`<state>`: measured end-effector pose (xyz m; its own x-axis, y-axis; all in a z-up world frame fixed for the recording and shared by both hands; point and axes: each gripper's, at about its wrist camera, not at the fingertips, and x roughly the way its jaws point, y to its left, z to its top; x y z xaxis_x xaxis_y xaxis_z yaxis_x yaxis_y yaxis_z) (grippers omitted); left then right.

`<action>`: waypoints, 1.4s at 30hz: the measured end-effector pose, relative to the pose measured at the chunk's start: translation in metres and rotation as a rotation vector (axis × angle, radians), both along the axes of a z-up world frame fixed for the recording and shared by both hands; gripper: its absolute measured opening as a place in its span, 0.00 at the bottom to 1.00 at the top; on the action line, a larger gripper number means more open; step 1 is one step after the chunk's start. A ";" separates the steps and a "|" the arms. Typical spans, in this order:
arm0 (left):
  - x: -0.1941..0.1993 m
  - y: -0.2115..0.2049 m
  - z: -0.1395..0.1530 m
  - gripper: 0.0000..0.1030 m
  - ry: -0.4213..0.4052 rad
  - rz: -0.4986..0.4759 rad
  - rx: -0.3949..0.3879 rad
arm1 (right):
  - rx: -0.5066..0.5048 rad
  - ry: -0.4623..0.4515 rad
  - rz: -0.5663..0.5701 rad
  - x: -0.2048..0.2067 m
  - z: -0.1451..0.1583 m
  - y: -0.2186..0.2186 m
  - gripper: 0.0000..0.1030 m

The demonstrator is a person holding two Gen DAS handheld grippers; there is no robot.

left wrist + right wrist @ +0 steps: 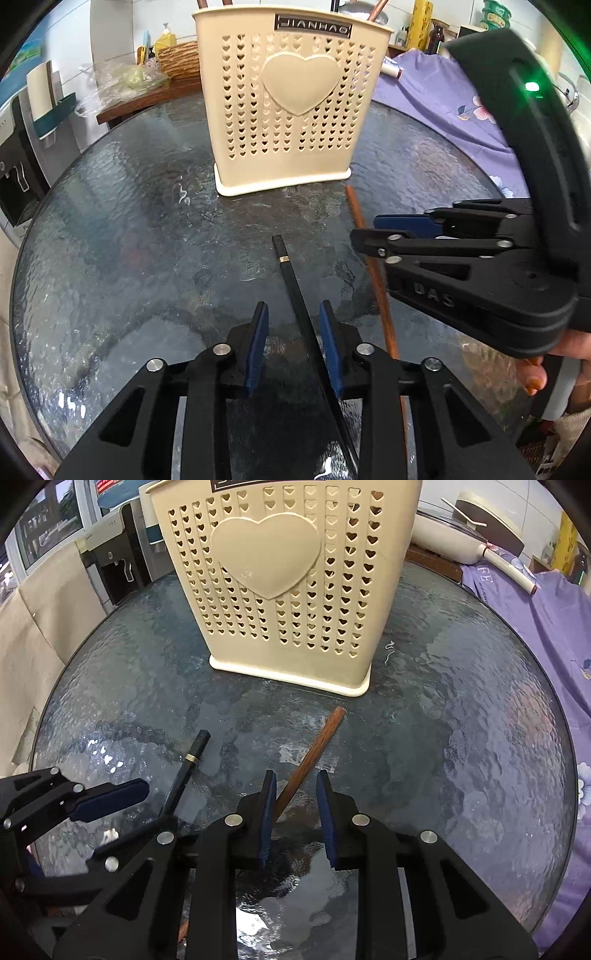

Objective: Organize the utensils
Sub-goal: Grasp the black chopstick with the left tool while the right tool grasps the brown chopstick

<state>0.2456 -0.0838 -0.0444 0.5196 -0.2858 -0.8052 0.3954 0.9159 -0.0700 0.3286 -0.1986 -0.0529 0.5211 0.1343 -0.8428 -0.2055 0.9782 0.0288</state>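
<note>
Left gripper [293, 314] low over the glass table [129, 240], pads apart, straddling the black chopstick [291, 273] lying flat, its right pad just beside the stick. Right gripper [295, 794] likewise parted around the brown chopstick [314, 753], left pad seemingly touching it. Behind both, upright, the cream holder [291, 99].
</note>
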 end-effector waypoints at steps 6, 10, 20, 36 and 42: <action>0.009 -0.005 -0.001 0.18 -0.004 0.001 0.016 | -0.019 -0.002 0.018 0.003 0.000 -0.001 0.22; 0.017 -0.008 0.000 0.15 -0.001 0.004 0.017 | -0.020 -0.012 0.031 0.008 0.000 0.000 0.22; 0.026 -0.007 0.000 0.10 -0.004 0.005 0.009 | -0.038 -0.015 0.085 0.012 0.001 0.005 0.17; 0.034 -0.009 0.001 0.10 0.006 0.000 0.021 | -0.086 0.032 0.096 0.017 0.002 0.014 0.14; 0.042 -0.009 0.002 0.10 0.005 0.003 0.024 | -0.063 0.044 0.037 0.025 0.001 0.018 0.14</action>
